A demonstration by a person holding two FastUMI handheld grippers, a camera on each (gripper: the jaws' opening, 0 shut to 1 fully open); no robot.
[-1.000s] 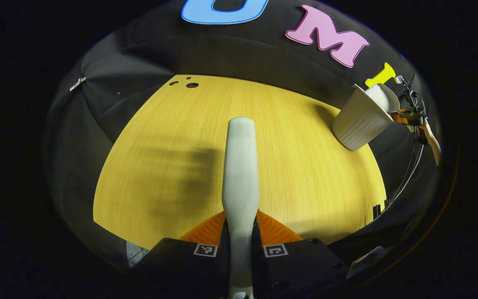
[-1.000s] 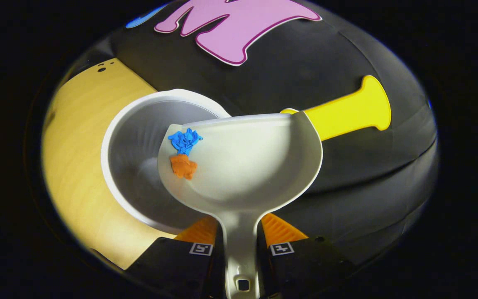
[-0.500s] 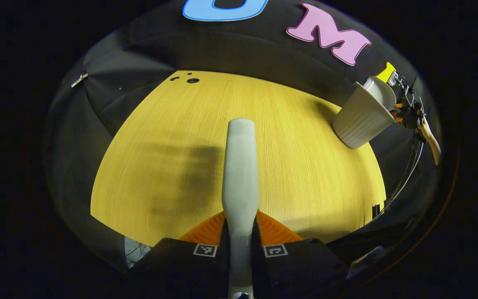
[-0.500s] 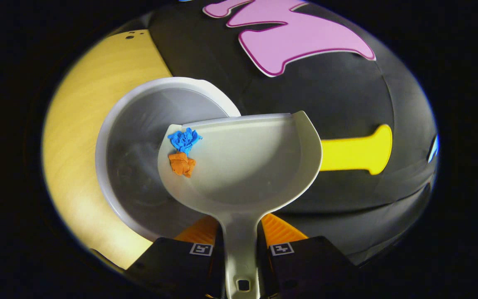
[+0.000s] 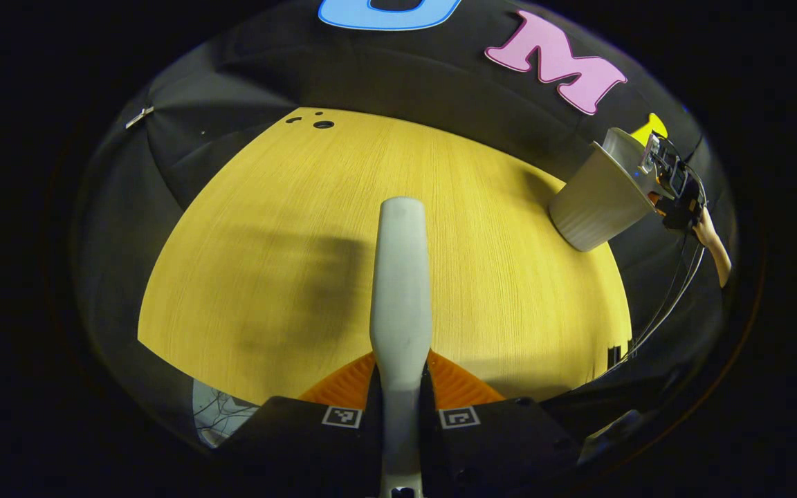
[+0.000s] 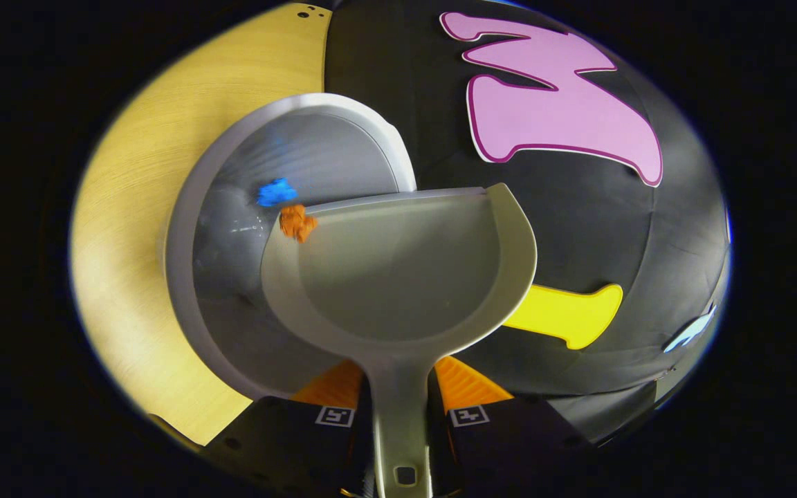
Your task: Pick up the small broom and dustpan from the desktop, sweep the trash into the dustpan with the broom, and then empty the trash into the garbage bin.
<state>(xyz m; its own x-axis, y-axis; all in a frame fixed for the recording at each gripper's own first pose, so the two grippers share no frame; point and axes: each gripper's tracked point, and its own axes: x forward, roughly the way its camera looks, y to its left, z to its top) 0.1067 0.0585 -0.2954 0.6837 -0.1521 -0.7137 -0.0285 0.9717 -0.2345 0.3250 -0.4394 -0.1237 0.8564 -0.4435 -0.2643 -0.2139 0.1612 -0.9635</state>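
**Dustpan tipped over the bin, scraps at the lip**

Right gripper view showed the right gripper (image 6: 398, 408) with both fingers pressed tight on the handle of the dustpan (image 6: 398, 277), one on each side. The pan was held tilted over the open mouth of the garbage bin (image 6: 232, 173), its front edge overlapping the bin's right side. An orange scrap (image 6: 297, 223) sat at the far-left corner of the pan's lip. A blue scrap (image 6: 276, 192) was just past that lip, blurred, against the inside of the bin. The bin stood on the wooden desktop (image 6: 135, 207), close to the black cloth wall.

Left gripper view showed the left gripper (image 5: 398, 408) clamped on the pale handle of the small broom (image 5: 400, 277), which ran straight ahead above the desktop (image 5: 267, 242); the bristles could not be seen. A soft shadow lay on the wood to the left of the handle. At the far right of the desktop stood the ribbed garbage bin (image 5: 596, 204), with the right gripper (image 5: 672, 190) and a hand (image 5: 713, 245) at its rim.
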